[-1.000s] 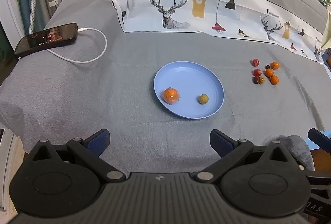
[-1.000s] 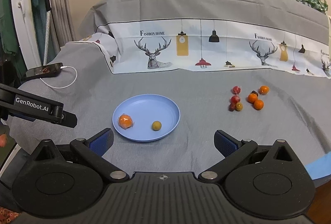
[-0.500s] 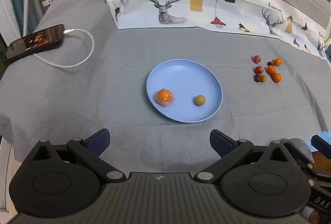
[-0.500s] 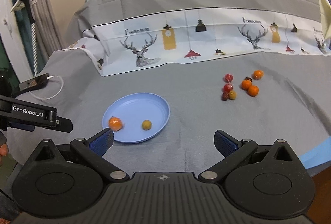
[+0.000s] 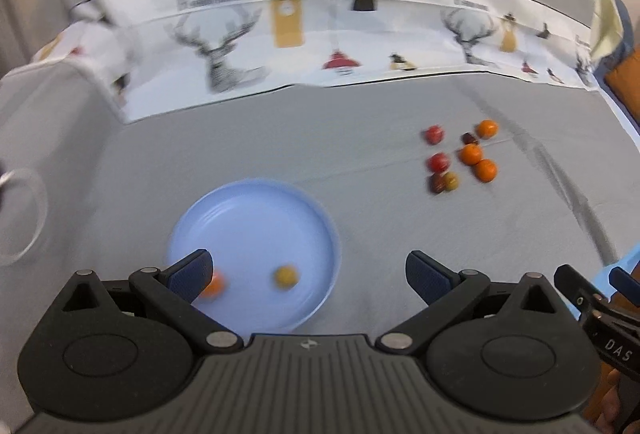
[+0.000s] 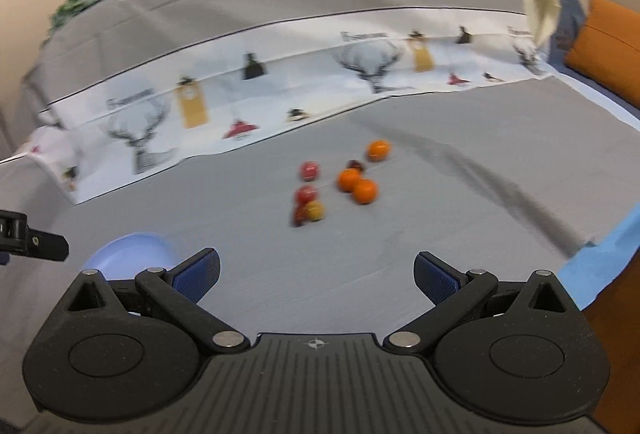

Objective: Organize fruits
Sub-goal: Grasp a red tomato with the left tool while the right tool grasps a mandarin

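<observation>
A blue plate point(image 5: 256, 218) lies on the grey cloth and holds an orange fruit point(image 5: 214, 284) and a small yellow-green fruit point(image 5: 286, 276). My left gripper point(image 5: 308, 274) hangs open above the plate's near edge, its left finger partly hiding the orange fruit. A cluster of several small fruits point(image 5: 460, 157), red, orange and dark, lies to the right on the cloth. In the right wrist view that cluster of fruits point(image 6: 340, 183) sits ahead of my open right gripper point(image 6: 316, 276), well apart from it. Only a sliver of the plate point(image 6: 132, 254) shows there at lower left.
A white printed cloth band with deer point(image 5: 320, 33) runs across the back. A white cable loop point(image 5: 28, 218) lies at the far left. The left gripper's body point(image 6: 28, 240) pokes in from the left of the right wrist view. An orange cushion point(image 6: 612, 45) sits at far right.
Both grippers have swung to the right and moved forward. The plate now sits low and left in both views, the fruit cluster nearer. Both stay open and empty; the frames are motion-blurred.
</observation>
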Available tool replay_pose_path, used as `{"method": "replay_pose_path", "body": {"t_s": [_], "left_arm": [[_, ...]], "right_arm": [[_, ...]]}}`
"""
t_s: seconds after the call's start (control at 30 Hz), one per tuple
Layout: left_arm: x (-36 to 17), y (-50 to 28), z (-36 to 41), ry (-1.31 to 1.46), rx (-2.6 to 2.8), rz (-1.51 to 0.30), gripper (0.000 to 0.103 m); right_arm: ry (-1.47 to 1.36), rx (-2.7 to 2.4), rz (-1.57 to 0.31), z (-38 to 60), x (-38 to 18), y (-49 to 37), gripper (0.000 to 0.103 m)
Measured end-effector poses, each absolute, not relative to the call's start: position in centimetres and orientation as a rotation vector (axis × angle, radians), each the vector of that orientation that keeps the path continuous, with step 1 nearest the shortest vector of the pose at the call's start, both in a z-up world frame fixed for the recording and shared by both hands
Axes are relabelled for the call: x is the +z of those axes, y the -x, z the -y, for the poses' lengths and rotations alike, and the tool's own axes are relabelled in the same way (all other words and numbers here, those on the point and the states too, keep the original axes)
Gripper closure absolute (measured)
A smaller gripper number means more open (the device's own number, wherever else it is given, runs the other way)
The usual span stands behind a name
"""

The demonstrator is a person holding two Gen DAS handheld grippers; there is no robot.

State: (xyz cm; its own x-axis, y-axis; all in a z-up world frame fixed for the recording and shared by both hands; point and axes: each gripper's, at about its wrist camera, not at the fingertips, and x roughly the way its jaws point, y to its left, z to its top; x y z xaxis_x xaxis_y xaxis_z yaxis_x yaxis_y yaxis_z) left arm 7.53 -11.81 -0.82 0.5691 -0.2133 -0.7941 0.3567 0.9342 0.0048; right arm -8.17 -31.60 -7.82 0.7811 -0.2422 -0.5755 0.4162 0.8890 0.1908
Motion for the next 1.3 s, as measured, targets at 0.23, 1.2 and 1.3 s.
{"method": "replay_pose_path", "body": {"t_s": [0.23,1.2,1.3], "left_arm": [[-2.8,-13.5,21.1,-0.238,-0.443,-0.945,0.000],[-15.9,-28.6,36.0,-0.361,-0.617,-1.164,0.073],[-12.9,-28.0,33.3,-0.307,-0.589,-1.130,0.073]], "right_arm": [[-0.348,-0.476,-0.601,37.3,-10.7,4.0,0.001],[-0.221,-0.438,-0.675,44.3,-21.2,-12.2,0.068],[-0.282,-0.508,-0.612,44.6,-18.3,-9.4,0.068]]}}
